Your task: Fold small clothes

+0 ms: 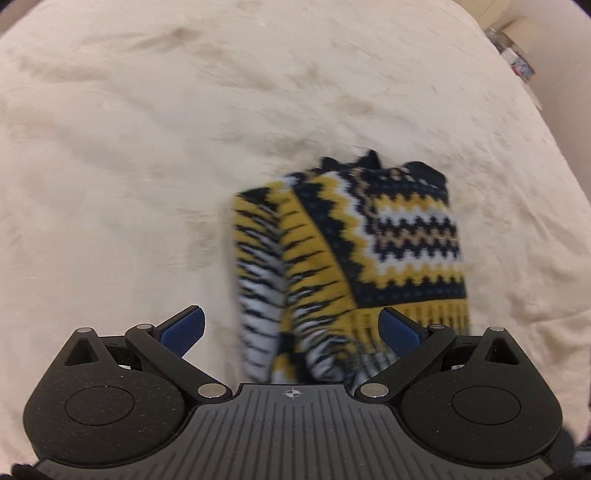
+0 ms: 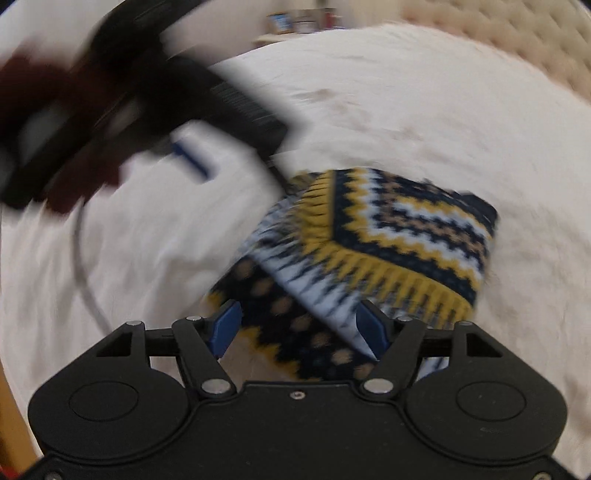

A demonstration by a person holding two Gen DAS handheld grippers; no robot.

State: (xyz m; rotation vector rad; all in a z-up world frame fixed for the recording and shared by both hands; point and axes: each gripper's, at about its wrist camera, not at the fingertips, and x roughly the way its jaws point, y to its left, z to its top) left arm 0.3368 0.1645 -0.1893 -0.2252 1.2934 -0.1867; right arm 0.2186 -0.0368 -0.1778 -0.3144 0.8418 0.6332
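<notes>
A small knitted sweater [image 1: 369, 236] with navy, yellow and white zigzags lies folded on a cream bedspread [image 1: 147, 166]. My left gripper [image 1: 291, 332] hovers over its near edge, open, blue pads wide apart and clear of the knit. In the right wrist view the sweater [image 2: 388, 236] lies just ahead, a navy part with tan dots nearest. My right gripper [image 2: 299, 328] stands open over that part, the pads not pressing on it. The left gripper shows blurred at upper left there, one blue pad [image 2: 192, 158] visible, held by a hand in dark red [image 2: 81, 184].
The bedspread [image 2: 406, 110] spreads wide on all sides of the sweater. A tufted headboard [image 2: 498, 37] is at the far right, and a shelf with small items [image 2: 295, 20] behind the bed. A grey cable [image 2: 85, 277] hangs at the left.
</notes>
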